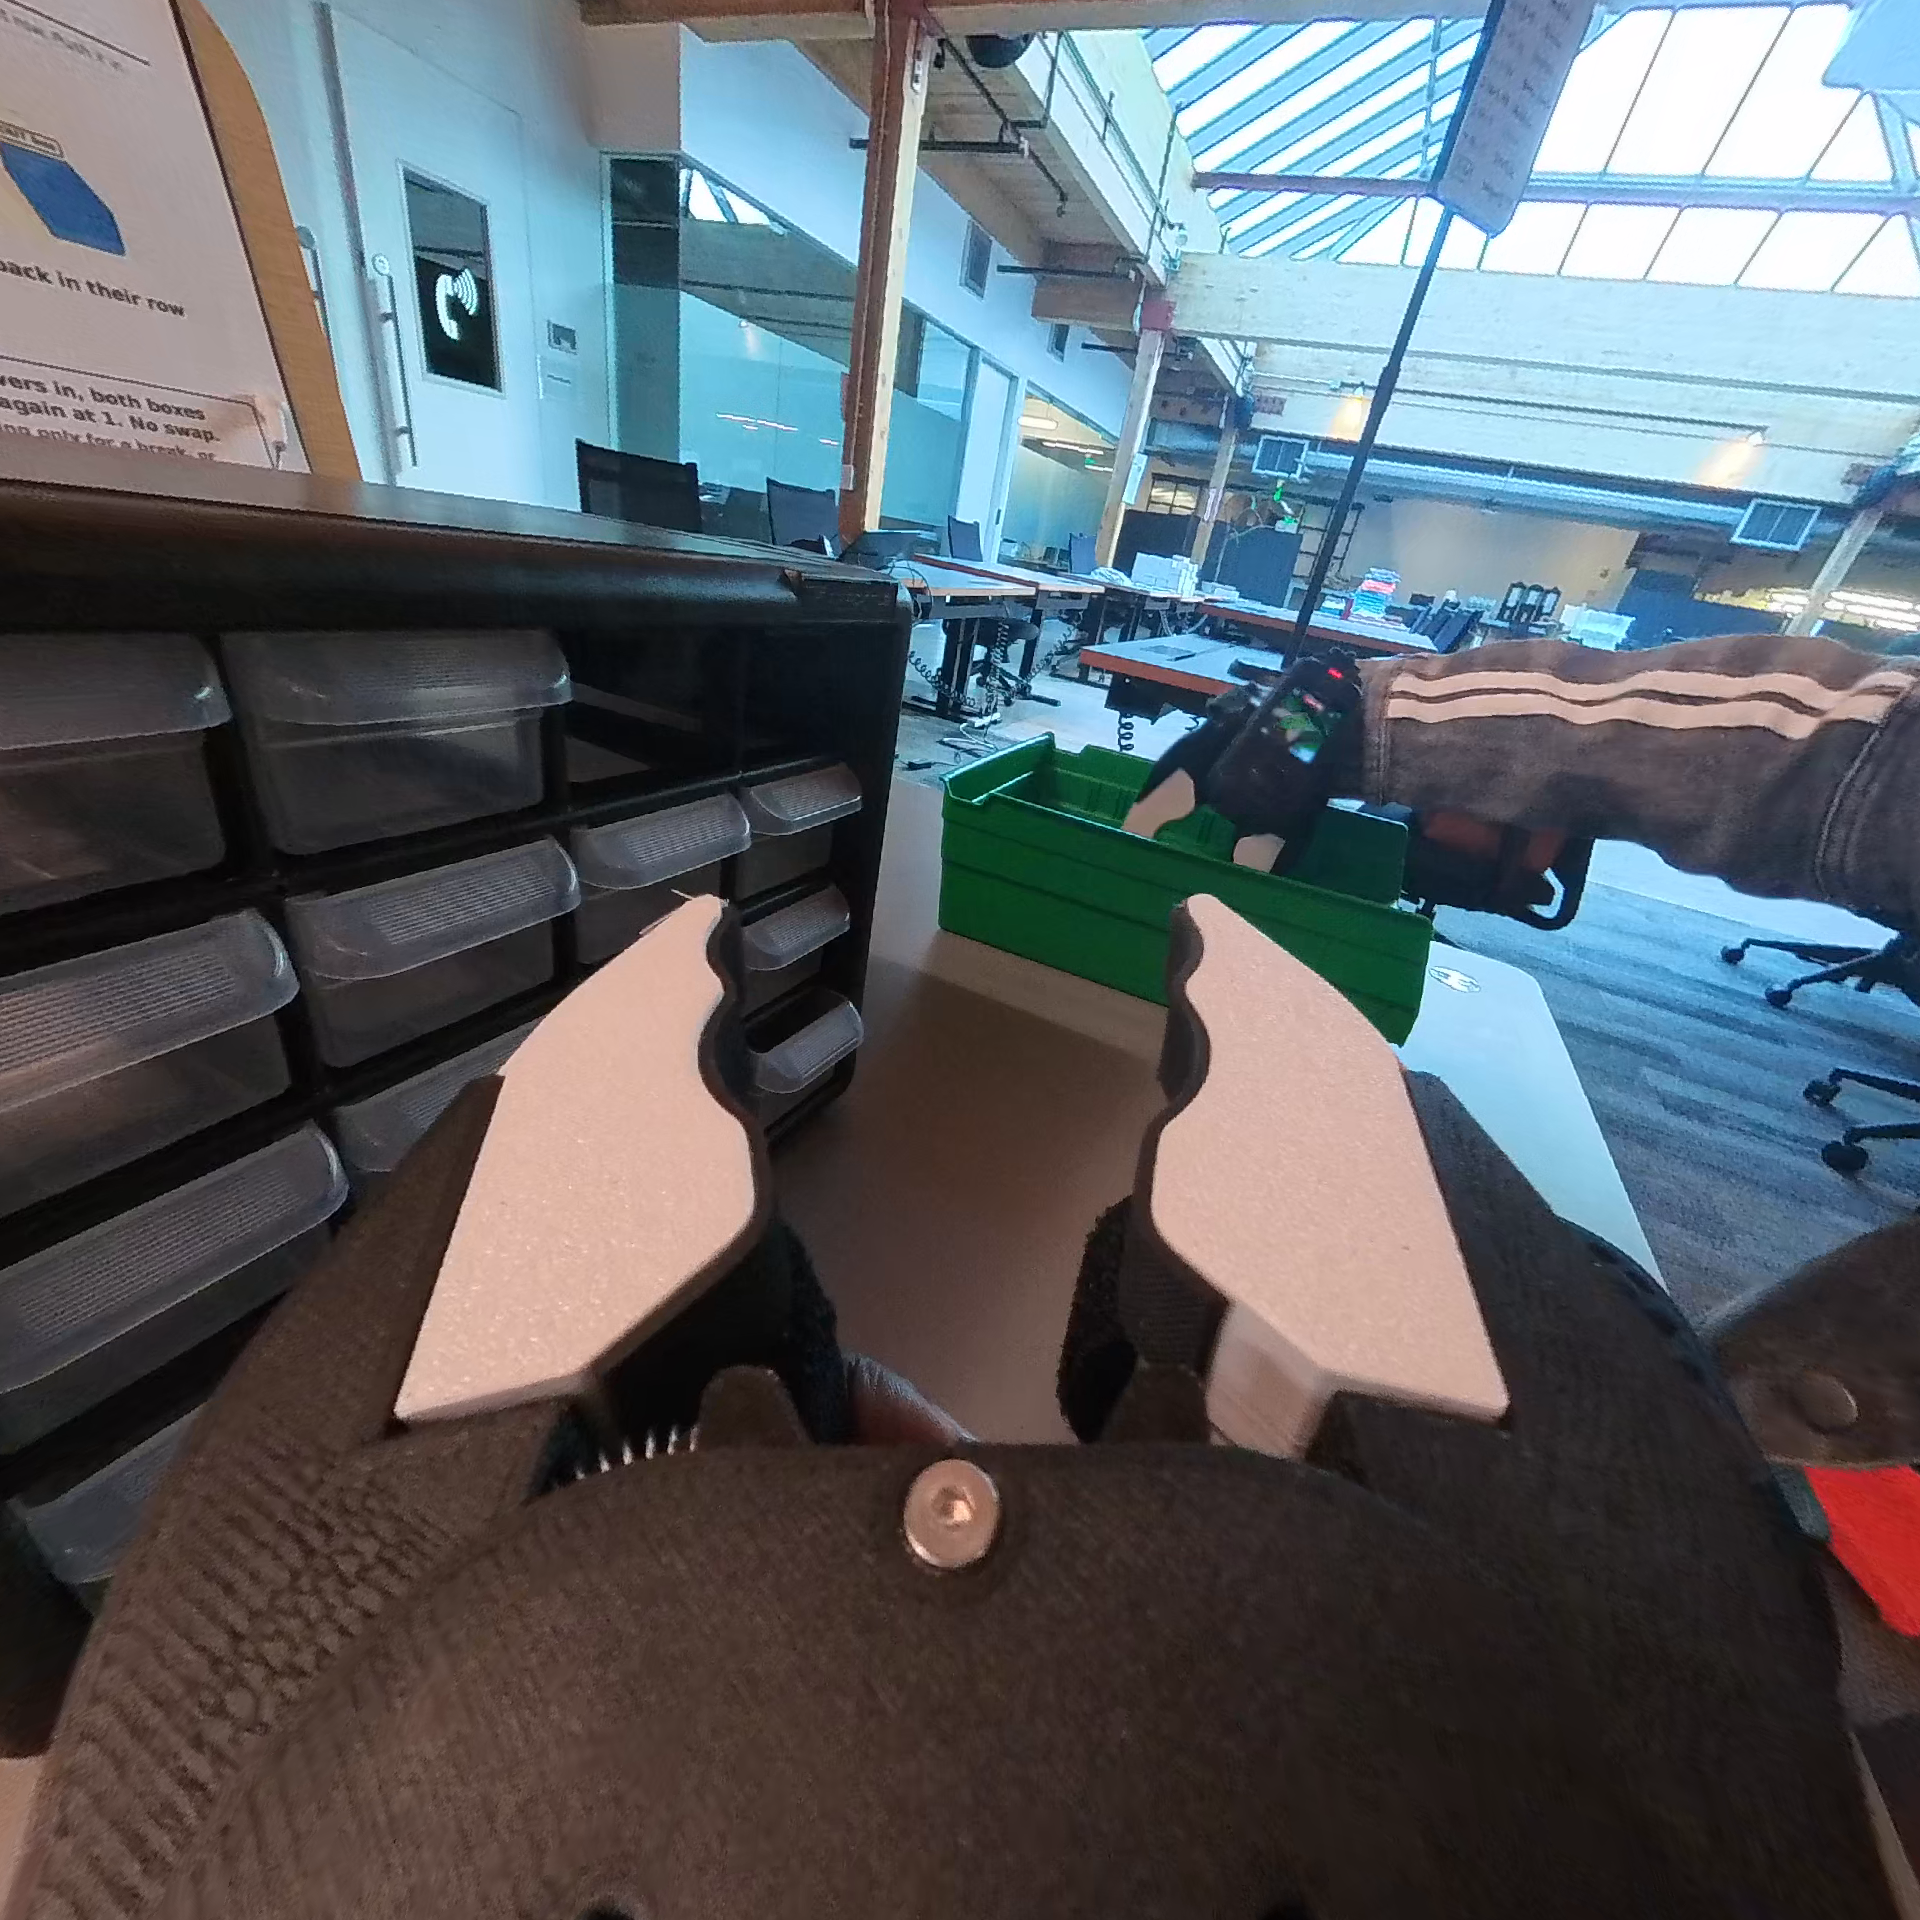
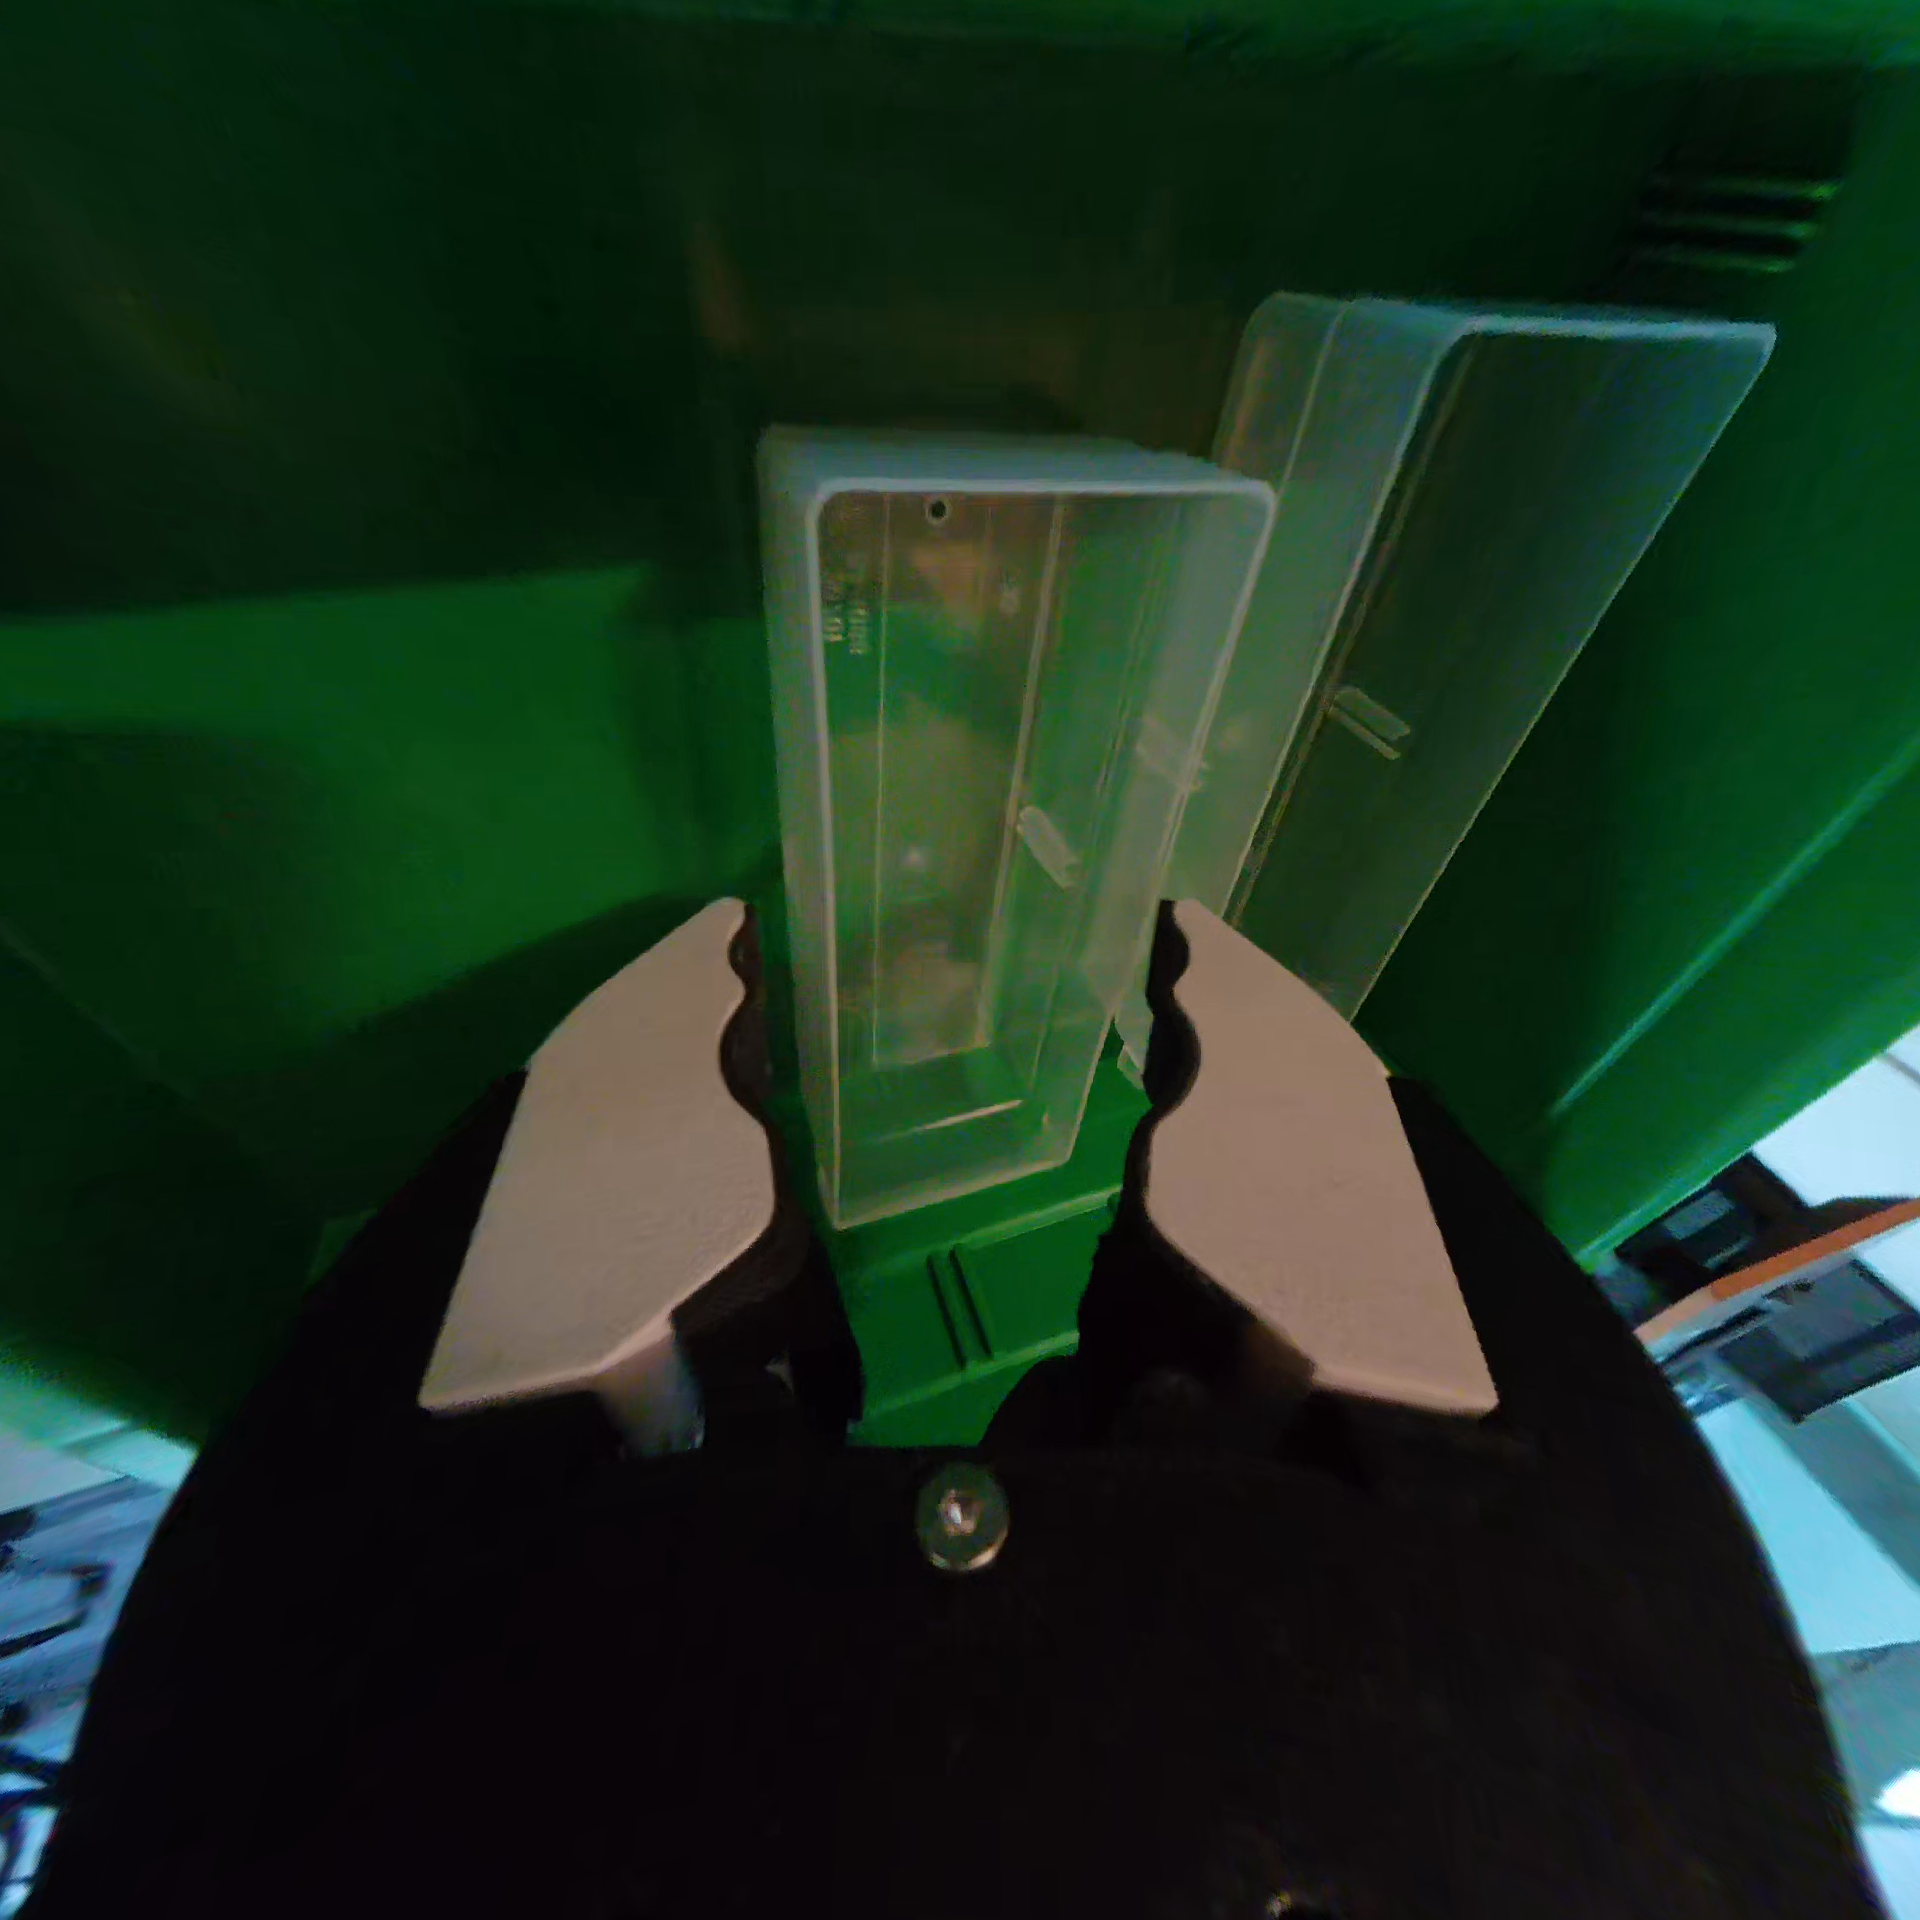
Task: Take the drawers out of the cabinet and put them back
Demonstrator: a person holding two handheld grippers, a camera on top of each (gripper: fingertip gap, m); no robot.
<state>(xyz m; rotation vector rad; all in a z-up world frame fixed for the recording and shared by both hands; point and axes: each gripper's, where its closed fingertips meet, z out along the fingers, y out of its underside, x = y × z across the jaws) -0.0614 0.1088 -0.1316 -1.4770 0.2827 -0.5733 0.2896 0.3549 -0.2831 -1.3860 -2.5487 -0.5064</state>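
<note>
A black cabinet (image 1: 436, 587) with clear plastic drawers (image 1: 416, 935) stands at the left of the left wrist view. Two slots at its top right (image 1: 727, 707) are empty. My left gripper (image 1: 951, 914) is open and empty above the table, beside the cabinet's right end. My right gripper (image 2: 958, 914) reaches down into a green bin (image 2: 416, 727). It is open, with its fingers on either side of a small clear drawer (image 2: 966, 748). A second clear drawer (image 2: 1455, 623) lies just right of it. The right gripper (image 1: 1205, 831) and the bin (image 1: 1091, 935) also show in the left wrist view.
The grey table top (image 1: 987, 1143) runs between the cabinet and the green bin. A sleeved arm (image 1: 1662, 748) reaches in from the right. A paper sheet (image 1: 104, 260) stands behind the cabinet. Office desks and chairs (image 1: 1849, 1039) lie beyond the table edge.
</note>
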